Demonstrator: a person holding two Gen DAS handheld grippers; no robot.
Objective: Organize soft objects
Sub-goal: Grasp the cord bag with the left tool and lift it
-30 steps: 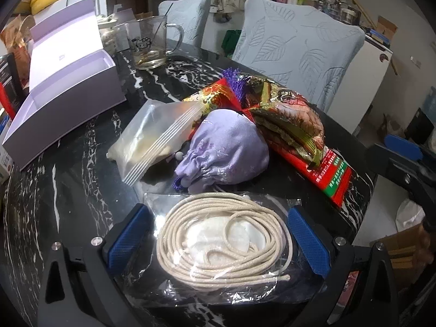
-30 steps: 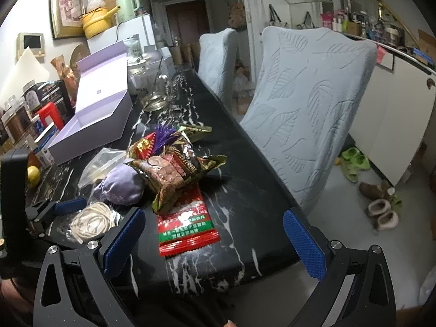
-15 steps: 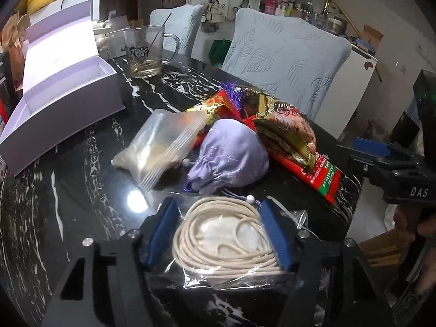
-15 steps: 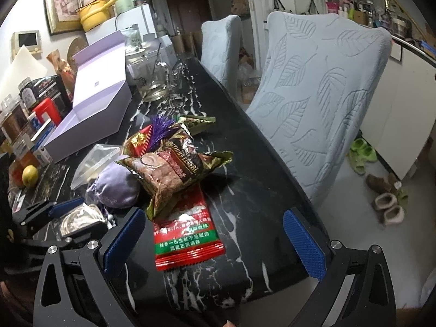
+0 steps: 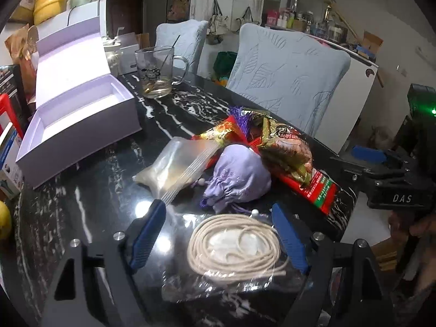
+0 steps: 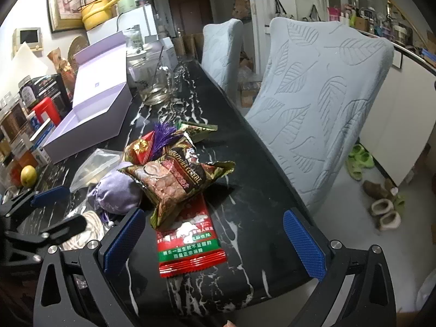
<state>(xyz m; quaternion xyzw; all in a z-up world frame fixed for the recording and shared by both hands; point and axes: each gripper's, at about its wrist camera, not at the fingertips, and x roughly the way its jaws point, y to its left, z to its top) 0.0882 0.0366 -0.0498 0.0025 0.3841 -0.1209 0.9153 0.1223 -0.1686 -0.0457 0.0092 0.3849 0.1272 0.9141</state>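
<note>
At the near edge of the black marble table (image 5: 90, 190) we see the coiled rope in its clear bag (image 5: 234, 248), lying flat between the blue pads of the left gripper (image 5: 218, 237). Its jaws have just been opening; the right pad sits against the coil's side while the left pad stands clear of it, so nothing is clamped. The coil is roughly round, slightly longer across the jaws, and its loose end trails toward the right pad. Just beyond it lies the lilac drawstring pouch (image 5: 237, 179), its gathered neck pointing toward the near edge. Beside that, the zip bag (image 5: 177, 166) runs diagonally, its seal end toward us. The brown snack bag (image 6: 177, 182) rests on the red packet (image 6: 190, 242), whose long axis runs toward the table's near edge. The right gripper (image 6: 215, 242) hangs open above that packet, touching nothing. Farther back stand an open lilac box (image 5: 79, 125) and a glass mug (image 5: 158, 73); two covered chairs (image 6: 321, 103) line the right edge.
</note>
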